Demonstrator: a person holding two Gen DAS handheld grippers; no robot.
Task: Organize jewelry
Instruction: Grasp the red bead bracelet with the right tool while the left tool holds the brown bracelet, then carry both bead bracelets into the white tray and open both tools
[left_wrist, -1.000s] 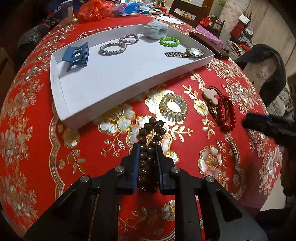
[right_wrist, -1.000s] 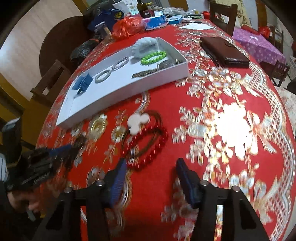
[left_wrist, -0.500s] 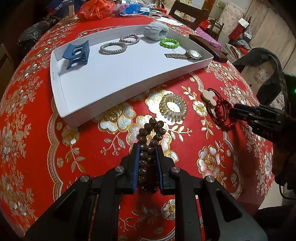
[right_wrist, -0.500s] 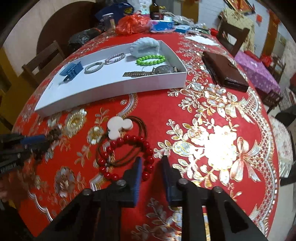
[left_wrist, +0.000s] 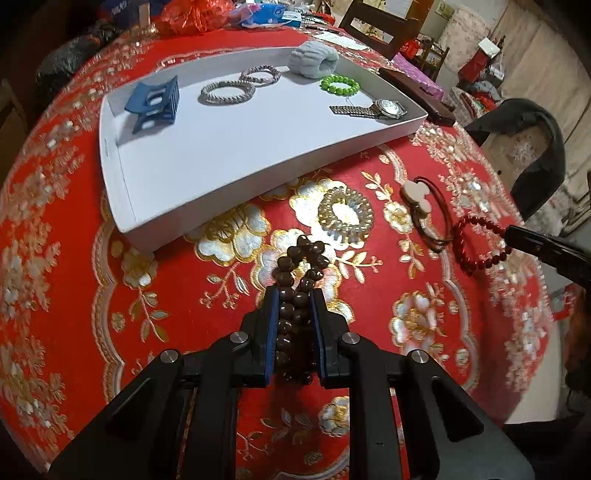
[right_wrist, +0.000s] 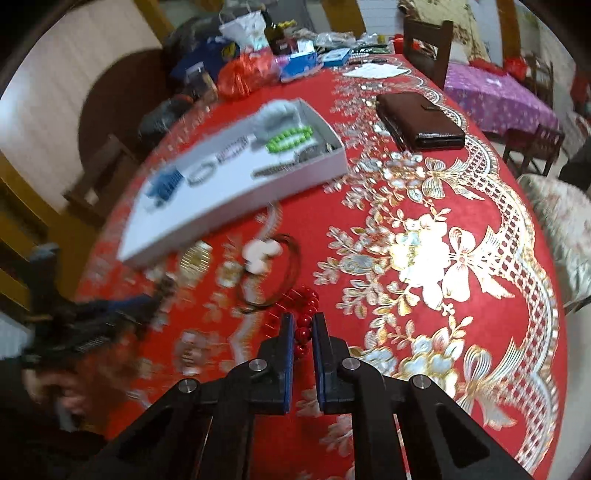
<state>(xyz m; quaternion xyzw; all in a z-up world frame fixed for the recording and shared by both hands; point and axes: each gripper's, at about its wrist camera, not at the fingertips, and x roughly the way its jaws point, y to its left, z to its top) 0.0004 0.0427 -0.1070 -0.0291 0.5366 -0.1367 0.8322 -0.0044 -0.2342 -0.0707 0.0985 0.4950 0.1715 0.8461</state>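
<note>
The left claw (left_wrist: 293, 295) is squeezed tight on a string of dark brown beads (left_wrist: 295, 280). The beads run up between its two pads, and the far end of the string lies bunched on the red counter (left_wrist: 177, 295) at 12 o'clock from the claw.

The right claw (right_wrist: 303, 325) is pinched shut on a red bead bracelet (right_wrist: 304, 306). In the left wrist view that red bracelet (left_wrist: 476, 243) hangs from the claw's tip at 3 o'clock, stretched out above the cloth.

Just past the brown beads, a clear curly hair tie (left_wrist: 345, 214) lies flat on a gold flower. To its right, at about 2 o'clock, sits a brown hair band with a cream flower-shaped charm (left_wrist: 417, 195).

Farther back is a white tray (left_wrist: 221, 192), set on a slant. Inside it, a blue hair clip (left_wrist: 155, 103) sits at the left end. Two silver bracelets (left_wrist: 240, 85) lie side by side in the middle. A green bead bracelet (left_wrist: 340, 85) and a metal watch (left_wrist: 373, 109) are at the right end, and a grey fuzzy scrunchie (left_wrist: 314, 62) rests against the far wall.

Beyond the tray's right end lies a dark brown wallet (right_wrist: 417, 118). The far edge of the counter is crowded with bags and boxes.
</note>
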